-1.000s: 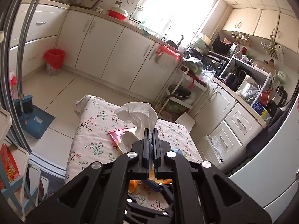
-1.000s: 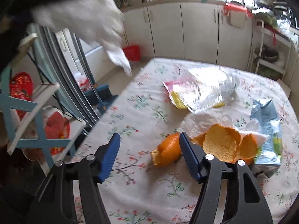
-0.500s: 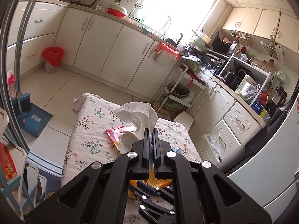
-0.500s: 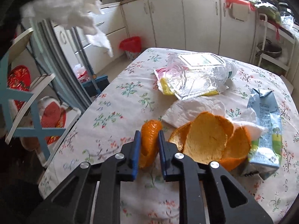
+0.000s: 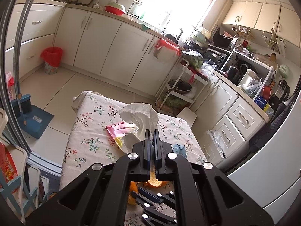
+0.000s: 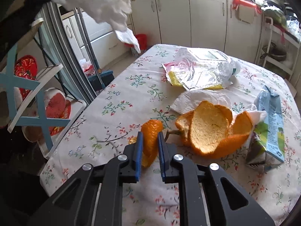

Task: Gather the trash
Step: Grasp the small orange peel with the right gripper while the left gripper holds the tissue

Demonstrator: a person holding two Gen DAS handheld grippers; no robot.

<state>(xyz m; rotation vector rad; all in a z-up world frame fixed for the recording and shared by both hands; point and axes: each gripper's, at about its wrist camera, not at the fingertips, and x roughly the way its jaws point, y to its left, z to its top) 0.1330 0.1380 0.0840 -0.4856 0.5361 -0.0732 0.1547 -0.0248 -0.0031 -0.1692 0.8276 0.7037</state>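
My right claw (image 6: 149, 138) is closing on the small peel (image 6: 150, 131), which lies on the near part of the table (image 6: 116, 101) just left of the big peel (image 6: 208, 130); the blue pads already touch its sides. I judge it light, leathery and springy, with a waxy outside that could slip, so a hold across its curled middle suits it better than its thin tip. My left claw (image 5: 152, 131) is fully closed on a white tissue (image 5: 139, 116) (held up above the table), soft and weightless, crushing without harm. Further off lie a clear plastic bag (image 6: 203, 69) over a pink and yellow wrapper (image 6: 172, 75), crinkly and slick. At the right a blue carton (image 6: 270, 120) lies on its side, looking crushed, with print too small for me to read. I can make out no brand.
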